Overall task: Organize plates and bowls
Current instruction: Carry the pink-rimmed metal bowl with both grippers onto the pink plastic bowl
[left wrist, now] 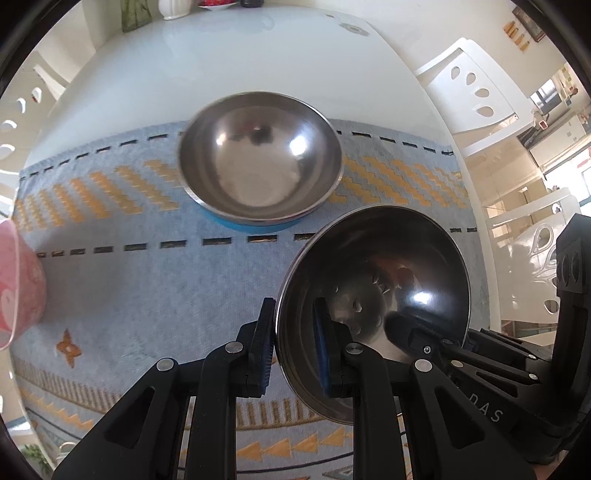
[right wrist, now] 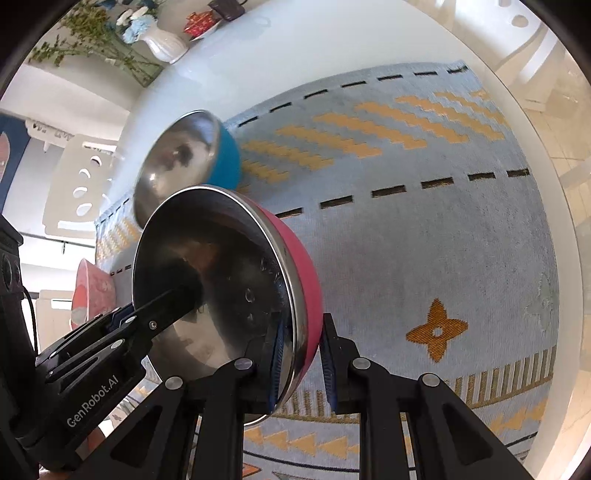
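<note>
Both grippers point steeply down at the table and clamp opposite sides of one steel-lined bowl. The left gripper has its jaws nearly together on the bowl's left rim, one blue pad inside the metal lining and one outside. The right gripper pinches the opposite rim the same way, jaws almost closed on the wall. The bowl is held between the two grippers above the patterned blue cloth; whether its base touches the cloth cannot be told.

The right wrist view shows what the left does not — the held bowl's outer shell is pink, and the left gripper's fingers reach in over its far rim. In the left wrist view only the shiny inside shows, with the right gripper's black body crossing behind it at the lower right.

Farther out, a second bowl with a steel lining and a blue shell sits upright on the cloth, apart from the held one. A pink vessel stands at the cloth's left edge. Beyond the cloth lies bare white table, with a white vase of greenery and a red-patterned item at its far end — white chairs ring the table.
</note>
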The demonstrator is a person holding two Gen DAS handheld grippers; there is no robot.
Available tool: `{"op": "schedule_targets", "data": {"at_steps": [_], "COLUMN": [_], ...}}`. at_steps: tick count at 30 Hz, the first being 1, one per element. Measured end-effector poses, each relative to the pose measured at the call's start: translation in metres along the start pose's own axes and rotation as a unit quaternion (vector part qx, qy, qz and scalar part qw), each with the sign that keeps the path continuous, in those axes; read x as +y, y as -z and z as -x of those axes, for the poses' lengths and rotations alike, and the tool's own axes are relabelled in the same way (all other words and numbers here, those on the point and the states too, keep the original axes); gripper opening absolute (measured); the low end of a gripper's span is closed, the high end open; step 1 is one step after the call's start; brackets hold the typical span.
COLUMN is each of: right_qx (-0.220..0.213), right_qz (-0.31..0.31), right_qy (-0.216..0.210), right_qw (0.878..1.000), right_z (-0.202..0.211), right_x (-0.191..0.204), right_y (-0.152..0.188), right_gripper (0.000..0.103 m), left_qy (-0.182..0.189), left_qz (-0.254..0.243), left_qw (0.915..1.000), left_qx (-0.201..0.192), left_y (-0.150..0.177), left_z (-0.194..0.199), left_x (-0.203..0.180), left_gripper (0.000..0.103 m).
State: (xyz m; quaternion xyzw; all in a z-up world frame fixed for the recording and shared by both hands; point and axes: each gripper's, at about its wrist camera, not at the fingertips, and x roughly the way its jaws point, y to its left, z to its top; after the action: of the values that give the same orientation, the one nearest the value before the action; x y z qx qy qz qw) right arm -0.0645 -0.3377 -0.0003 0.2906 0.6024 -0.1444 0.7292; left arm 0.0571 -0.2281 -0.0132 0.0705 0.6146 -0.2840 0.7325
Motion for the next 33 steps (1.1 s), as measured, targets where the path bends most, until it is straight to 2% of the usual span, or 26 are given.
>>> {"op": "schedule_targets", "data": {"at_steps": [18,33], "right_qx": [0.007,0.012], "right_qz": [0.056,0.128], "right_qy": [-0.011,-0.011], "right_qw": [0.998,0.992], "right_z": [0.0,-0.003], "right_x": [0.074,0.165], "right_y": [0.014,0.015], "right_gripper": [0.018,0.018], "left_qy": [-0.015,-0.036], "left_qz": [0.052,0.096], "left_qw": [0.998,0.9924], "left_qx": [-0.032,-0.067], "left_y": [0.029,0.041], "left_z": [0.05,0.093], "left_x": [0.059,0.128], "left_gripper": [0.017,0.017]}}
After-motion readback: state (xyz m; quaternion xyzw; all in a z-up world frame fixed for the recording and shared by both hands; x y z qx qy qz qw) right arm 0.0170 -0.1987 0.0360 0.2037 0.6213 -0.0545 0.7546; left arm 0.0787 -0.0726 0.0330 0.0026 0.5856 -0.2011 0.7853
